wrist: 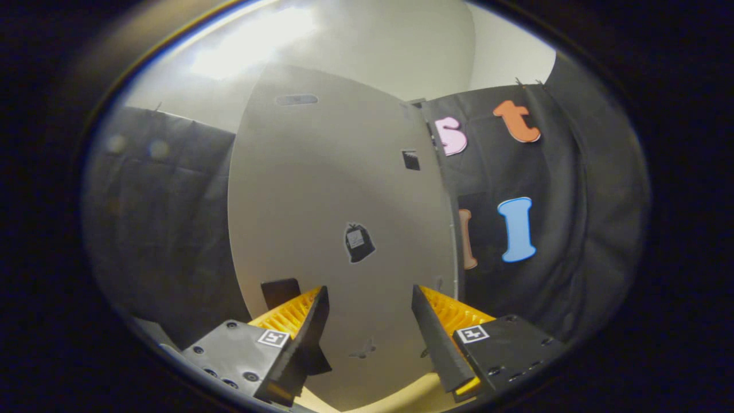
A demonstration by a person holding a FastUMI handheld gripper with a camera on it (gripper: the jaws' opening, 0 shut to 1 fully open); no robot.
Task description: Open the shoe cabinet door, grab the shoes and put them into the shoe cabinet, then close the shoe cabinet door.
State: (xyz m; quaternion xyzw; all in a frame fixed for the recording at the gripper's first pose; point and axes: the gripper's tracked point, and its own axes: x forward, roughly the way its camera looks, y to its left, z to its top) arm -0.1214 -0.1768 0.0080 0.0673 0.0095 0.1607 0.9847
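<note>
No words or numbers can be read here. The shoe cabinet door (338, 218) has a small dark sticker (359, 242) near its middle with a pale tag on it (too tiny to read). Below the sticker, the open gripper (370, 298) has a square black-and-white code mark (273, 338) on each side.

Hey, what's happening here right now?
A person is working a handheld claw in a booth hung with black cloth. The claw is open, gripping nothing, and faces a tall grey panel, probably the shoe cabinet door, just ahead of its fingers. A small dark tag or pull sits on the panel beyond the fingertips. Whether the door is open or shut is hard to tell from this angle.
</note>
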